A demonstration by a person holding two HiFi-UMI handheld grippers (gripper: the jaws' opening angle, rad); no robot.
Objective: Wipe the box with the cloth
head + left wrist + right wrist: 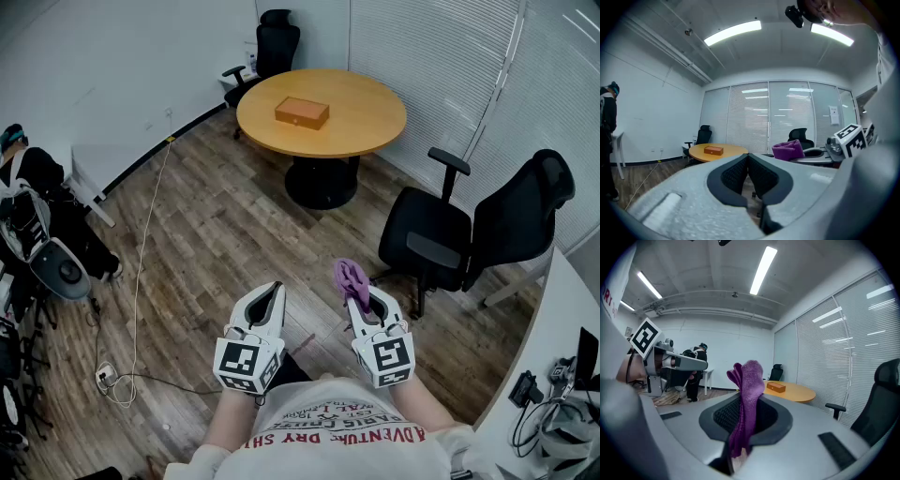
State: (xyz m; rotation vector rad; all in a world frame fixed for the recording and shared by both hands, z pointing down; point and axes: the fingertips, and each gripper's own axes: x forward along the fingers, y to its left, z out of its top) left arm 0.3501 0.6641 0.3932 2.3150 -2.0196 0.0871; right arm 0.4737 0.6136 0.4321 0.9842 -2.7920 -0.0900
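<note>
Close to the body, the left claw [272, 291] is being held shut on nothing, while a purple cloth [352, 278] is being gripped upright by the right claw [364, 302]. Farther off, the box [302, 112] is being carried by the round surface [366, 122], well apart from both.

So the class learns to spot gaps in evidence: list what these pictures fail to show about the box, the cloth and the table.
Box: too small in all three views to show dust, a latch or a lid seam.
Cloth: lower end hidden between the jaws of the right claw in the right gripper view, so its full size is unknown.
Table: base partly hidden under its own top in the head view.
</note>
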